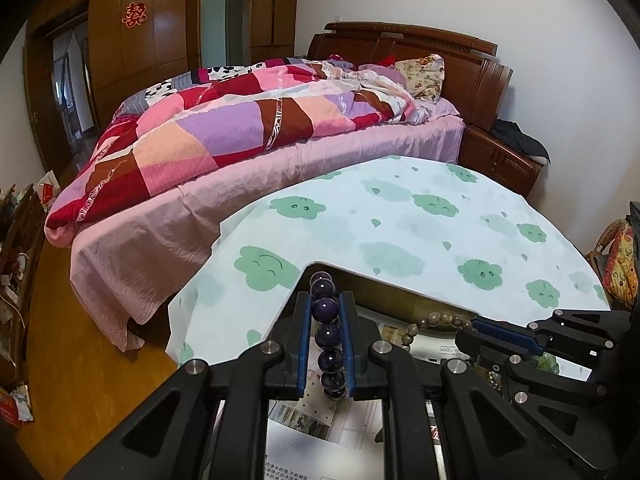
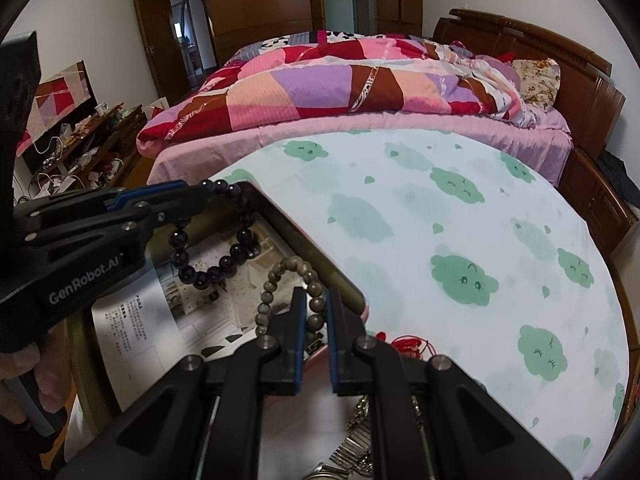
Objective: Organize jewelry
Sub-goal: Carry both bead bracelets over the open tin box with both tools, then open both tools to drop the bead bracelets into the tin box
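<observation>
Dark purple bead bracelet [image 1: 329, 336] is pinched in the left gripper [image 1: 327, 308], jaws closed on the beads; its loop hangs over the tray [image 2: 320, 264]. Brown bead bracelet [image 2: 280, 280] is clamped in the right gripper [image 2: 316, 304], also over the tray, just beside the purple one. Tray has printed paper [image 2: 160, 312] inside & sits on a table w/ green cloud cloth [image 2: 460, 240]. Metal watch band [image 2: 352, 448] lies below the right gripper. Bed w/ patchwork quilt [image 1: 224, 128] behind.
</observation>
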A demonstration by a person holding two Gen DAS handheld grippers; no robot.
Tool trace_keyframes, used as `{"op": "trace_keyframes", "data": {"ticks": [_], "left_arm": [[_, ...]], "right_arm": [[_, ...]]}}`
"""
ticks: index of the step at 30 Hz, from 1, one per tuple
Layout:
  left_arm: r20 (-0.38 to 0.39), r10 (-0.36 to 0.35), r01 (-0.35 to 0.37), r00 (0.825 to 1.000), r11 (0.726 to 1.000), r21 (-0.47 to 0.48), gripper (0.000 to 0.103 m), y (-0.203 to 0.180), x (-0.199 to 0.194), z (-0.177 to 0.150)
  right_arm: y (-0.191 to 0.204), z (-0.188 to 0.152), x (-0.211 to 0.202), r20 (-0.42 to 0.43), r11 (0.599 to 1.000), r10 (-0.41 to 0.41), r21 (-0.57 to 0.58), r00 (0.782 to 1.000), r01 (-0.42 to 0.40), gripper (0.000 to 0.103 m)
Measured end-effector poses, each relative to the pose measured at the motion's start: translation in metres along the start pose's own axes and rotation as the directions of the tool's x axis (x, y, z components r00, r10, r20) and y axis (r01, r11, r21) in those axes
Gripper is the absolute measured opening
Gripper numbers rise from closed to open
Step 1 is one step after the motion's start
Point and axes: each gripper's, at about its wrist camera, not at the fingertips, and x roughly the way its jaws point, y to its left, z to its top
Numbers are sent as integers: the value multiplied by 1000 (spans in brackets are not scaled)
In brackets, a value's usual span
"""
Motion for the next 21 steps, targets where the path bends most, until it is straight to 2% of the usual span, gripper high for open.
{"op": "trace_keyframes", "data": {"ticks": [13, 15, 17, 18, 19, 21], "left_arm": [[-18, 10, -10, 1000, 1000, -4, 15, 3, 3, -4], [-15, 16, -16, 1000, 1000, -2, 28, 1, 2, -4], [6, 27, -27, 1000, 1000, -13, 64, 2, -4, -5], [26, 26, -26, 999, 1000, -17, 69, 2, -8, -4], [52, 19, -18, 998, 1000, -19, 71, 2, -14, -5], [62, 7, -6, 998, 1000, -20, 71, 3, -20, -5]], "right_arm": [[-3, -4, 4, 4, 1000, -4, 3, 1000, 4, 14], [-5, -6, 4, 6, 1000, 0, 6, 1000, 0, 19], [-5, -6, 1, 19, 1000, 5, 10, 1000, -5, 34], [-6, -7, -2, 30, 1000, 6, 15, 1000, -6, 40], [-4, -6, -5, 35, 1000, 0, 22, 999, -1, 51], [-7, -8, -12, 46, 999, 4, 34, 999, -6, 54]]}}
